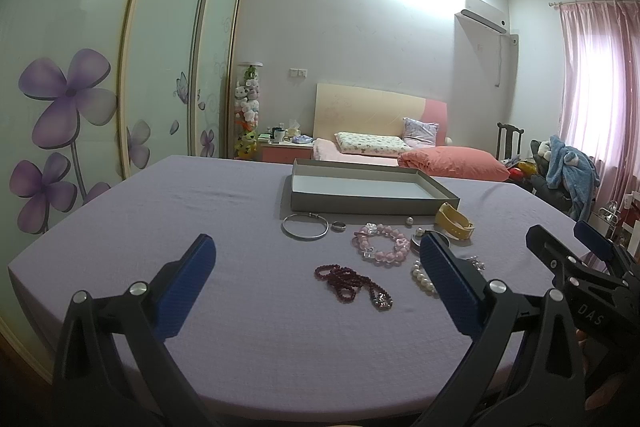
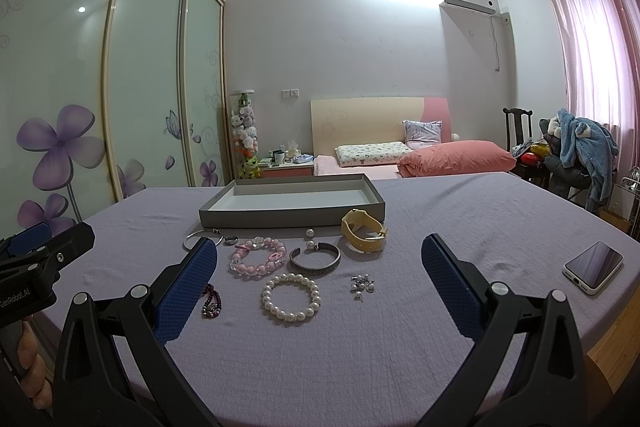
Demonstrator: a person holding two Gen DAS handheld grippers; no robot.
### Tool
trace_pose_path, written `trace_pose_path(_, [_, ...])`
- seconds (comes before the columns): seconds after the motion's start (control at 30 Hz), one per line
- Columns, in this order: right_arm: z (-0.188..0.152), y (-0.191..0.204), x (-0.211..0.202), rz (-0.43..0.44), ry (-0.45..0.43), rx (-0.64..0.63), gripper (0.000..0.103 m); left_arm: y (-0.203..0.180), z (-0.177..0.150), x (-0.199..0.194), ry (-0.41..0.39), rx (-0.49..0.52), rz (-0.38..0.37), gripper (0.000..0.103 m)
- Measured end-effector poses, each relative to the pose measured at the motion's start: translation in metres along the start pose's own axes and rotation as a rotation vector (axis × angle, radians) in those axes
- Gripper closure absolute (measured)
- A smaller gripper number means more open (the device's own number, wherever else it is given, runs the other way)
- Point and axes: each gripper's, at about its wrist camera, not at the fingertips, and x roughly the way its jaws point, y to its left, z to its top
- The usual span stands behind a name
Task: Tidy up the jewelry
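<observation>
Jewelry lies on a purple-covered table (image 2: 460,227) in front of an empty grey tray (image 2: 224,217). A pearl bracelet (image 2: 291,297), pink bead bracelet (image 2: 258,256), dark silver cuff (image 2: 315,259), yellow watch (image 2: 363,230), thin silver bangle (image 2: 191,238), small ring (image 2: 231,239), earrings (image 2: 361,285) and dark red bead strand (image 2: 211,301) show in the right wrist view. In the left wrist view the red strand (image 1: 352,283), bangle (image 1: 304,226) and tray (image 1: 360,205) show. My left gripper (image 1: 316,267) and right gripper (image 2: 320,267) are both open and empty, held above the table's near side.
A smartphone (image 2: 594,267) lies near the table's right edge. Behind the table stand a bed (image 2: 400,155), a chair with clothes (image 2: 576,147) and a sliding wardrobe (image 2: 100,87) on the left.
</observation>
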Motion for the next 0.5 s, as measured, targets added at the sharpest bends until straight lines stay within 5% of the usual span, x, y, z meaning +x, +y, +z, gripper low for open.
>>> trace_pose_path(0.5, [-0.004,-0.014,0.018,-0.012,0.060,0.033,0.002,-0.011,0.001,0.016,0.055,-0.007,-0.008,0.004])
